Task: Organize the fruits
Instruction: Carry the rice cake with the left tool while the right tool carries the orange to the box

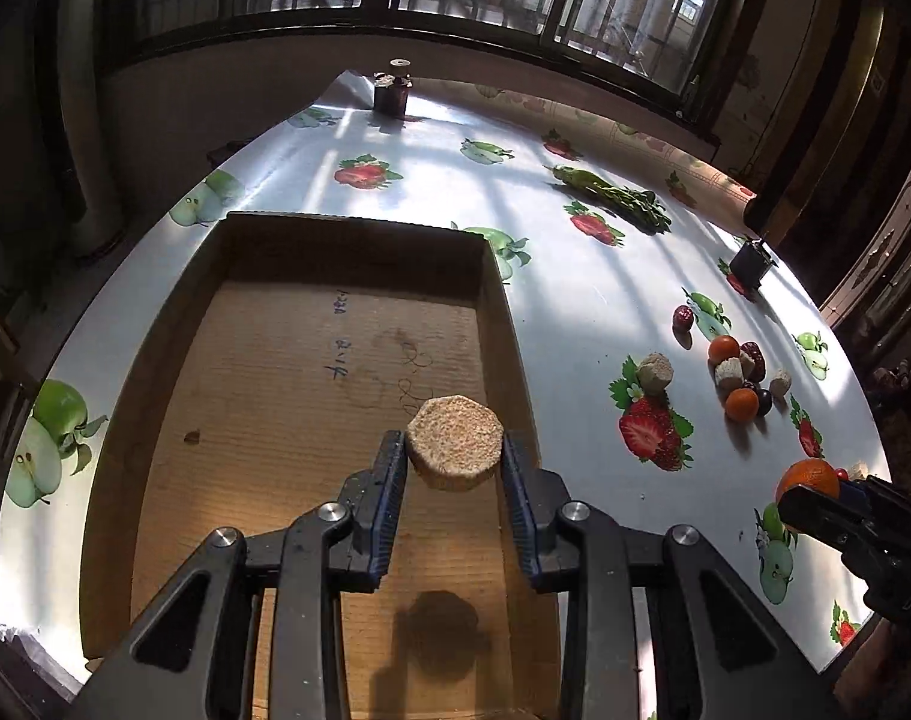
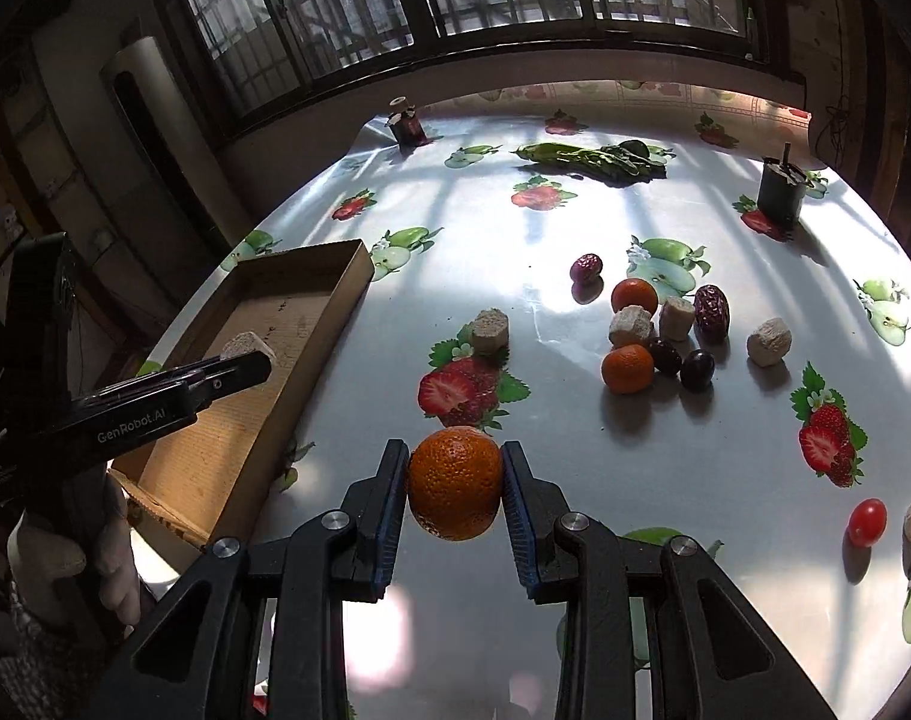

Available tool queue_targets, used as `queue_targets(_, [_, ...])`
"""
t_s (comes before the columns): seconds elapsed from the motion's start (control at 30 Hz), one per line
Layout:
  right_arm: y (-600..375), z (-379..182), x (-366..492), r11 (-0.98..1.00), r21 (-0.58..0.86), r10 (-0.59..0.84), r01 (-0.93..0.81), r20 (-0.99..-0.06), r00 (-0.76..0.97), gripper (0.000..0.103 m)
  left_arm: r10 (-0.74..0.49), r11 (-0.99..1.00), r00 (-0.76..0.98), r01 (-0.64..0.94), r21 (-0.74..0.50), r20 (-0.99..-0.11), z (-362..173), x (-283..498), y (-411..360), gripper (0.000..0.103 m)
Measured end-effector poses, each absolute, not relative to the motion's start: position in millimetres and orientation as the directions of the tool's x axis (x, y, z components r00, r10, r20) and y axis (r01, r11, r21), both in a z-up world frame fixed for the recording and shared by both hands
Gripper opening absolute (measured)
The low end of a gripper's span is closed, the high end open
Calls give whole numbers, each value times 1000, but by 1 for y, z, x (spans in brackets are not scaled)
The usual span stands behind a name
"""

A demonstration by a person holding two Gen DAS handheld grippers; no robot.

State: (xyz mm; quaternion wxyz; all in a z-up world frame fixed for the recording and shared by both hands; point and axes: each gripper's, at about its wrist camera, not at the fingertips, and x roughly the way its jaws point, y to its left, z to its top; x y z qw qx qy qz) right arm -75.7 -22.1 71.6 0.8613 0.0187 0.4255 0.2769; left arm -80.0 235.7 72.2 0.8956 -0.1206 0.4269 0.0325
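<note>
My left gripper (image 1: 454, 450) is shut on a beige octagonal puck (image 1: 455, 441) and holds it above the floor of an open cardboard box (image 1: 359, 252), near its right wall. My right gripper (image 2: 454, 483) is shut on a large orange (image 2: 454, 483) just above the table, to the right of the box (image 2: 311, 267). On the table lie two small oranges (image 2: 628, 367), red dates (image 2: 711, 311), dark grapes (image 2: 697, 369), beige pucks (image 2: 490, 330) and a cherry tomato (image 2: 867, 521). The right gripper and orange show in the left wrist view (image 1: 808, 479).
The table (image 2: 575, 240) has a shiny fruit-print cover. Green leafy vegetables (image 2: 593, 159) lie at the back. A dark jar (image 2: 407, 123) stands back left and a dark cup (image 2: 781, 195) back right. Windows run behind the table.
</note>
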Motion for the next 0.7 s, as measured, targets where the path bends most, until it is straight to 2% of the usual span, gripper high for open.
queue_targets(0.23, [93,59,-80,733,313,597,-604,-723,349,34,73,944,582,-302,-132,-810,52,-107,305,31])
queue_targets(0.5, [159,10,-87,708,261,534,-656,-806,256,34,101,944,521,-318,-83,-847,31,-118,320,31])
queue_targets(0.7, [171,2,-89,716,221,505,-662,-819,273,34,101,946,533,-314,-86,-840,36,-122,317,33])
